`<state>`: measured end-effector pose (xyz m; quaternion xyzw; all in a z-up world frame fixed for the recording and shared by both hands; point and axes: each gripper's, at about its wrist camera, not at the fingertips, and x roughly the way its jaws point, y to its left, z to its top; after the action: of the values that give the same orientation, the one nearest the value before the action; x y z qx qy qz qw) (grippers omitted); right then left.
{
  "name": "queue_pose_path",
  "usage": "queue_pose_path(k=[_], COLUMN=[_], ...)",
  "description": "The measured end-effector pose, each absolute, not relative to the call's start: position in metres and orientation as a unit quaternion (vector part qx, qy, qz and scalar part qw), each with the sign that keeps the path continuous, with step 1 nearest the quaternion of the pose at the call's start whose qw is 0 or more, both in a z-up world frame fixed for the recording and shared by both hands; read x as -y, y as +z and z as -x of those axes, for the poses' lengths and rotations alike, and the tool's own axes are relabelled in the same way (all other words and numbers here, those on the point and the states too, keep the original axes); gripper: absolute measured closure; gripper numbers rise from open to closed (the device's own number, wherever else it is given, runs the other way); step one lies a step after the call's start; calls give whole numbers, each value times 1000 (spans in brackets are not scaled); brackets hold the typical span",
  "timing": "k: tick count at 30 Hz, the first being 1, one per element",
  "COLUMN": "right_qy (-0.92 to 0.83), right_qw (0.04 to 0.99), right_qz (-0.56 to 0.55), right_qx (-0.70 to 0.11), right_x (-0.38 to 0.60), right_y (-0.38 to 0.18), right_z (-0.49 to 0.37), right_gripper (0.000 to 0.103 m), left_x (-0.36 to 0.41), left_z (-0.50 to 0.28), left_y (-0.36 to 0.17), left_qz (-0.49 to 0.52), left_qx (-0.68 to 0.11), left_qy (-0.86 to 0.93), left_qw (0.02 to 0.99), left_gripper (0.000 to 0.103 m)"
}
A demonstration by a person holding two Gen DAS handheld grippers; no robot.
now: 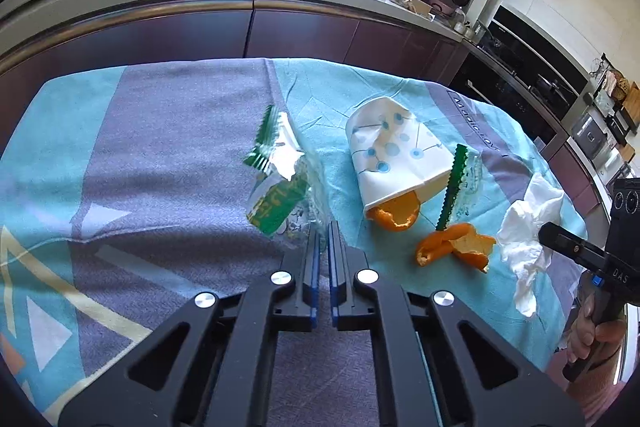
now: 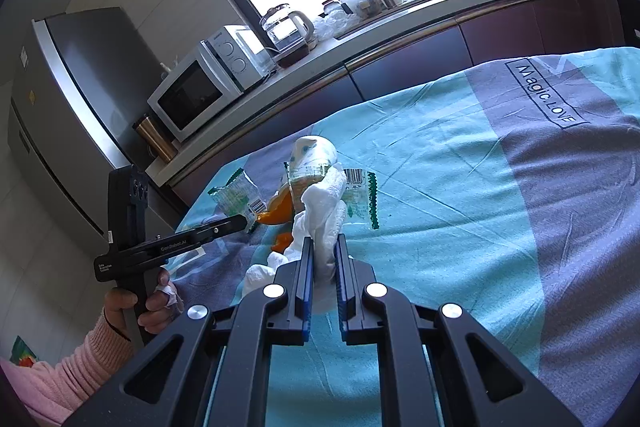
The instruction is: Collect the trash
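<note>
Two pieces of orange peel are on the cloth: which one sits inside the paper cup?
The orange peel poking from the tipped paper cup. The other peel lies loose on the cloth, beside the crumpled tissue.

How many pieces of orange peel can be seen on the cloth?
2. One orange peel piece sticks out of the mouth of the tipped paper cup. The second peel piece lies nearer, beside the white tissue. More may be hidden inside the cup.

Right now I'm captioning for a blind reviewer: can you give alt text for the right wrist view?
The right gripper is shut on a crumpled white tissue above a teal and grey tablecloth. Beyond it lie orange peel, a crushed paper cup and green-edged wrappers; the left gripper reaches in from the left.
</note>
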<state>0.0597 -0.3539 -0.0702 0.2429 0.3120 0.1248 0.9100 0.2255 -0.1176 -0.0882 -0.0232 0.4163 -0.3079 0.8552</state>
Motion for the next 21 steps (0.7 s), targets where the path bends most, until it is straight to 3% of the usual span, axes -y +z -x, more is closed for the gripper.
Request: queue_pose_path(k=[11, 21], right_qy=[172, 265], right_qw=[907, 888], right_qz=[-228, -197], right_qx=[-310, -320], right_x=[319, 237], right_y=[-57, -43], right_z=[-65, -83], right_gripper=[94, 94], left_x=[85, -3], left_z=[-186, -113], left_y=[-59, -45], left_qz=[23, 27], left_qx=[-380, -359], left_qy=[-304, -260], left_qw=[873, 896], left_gripper=[99, 99])
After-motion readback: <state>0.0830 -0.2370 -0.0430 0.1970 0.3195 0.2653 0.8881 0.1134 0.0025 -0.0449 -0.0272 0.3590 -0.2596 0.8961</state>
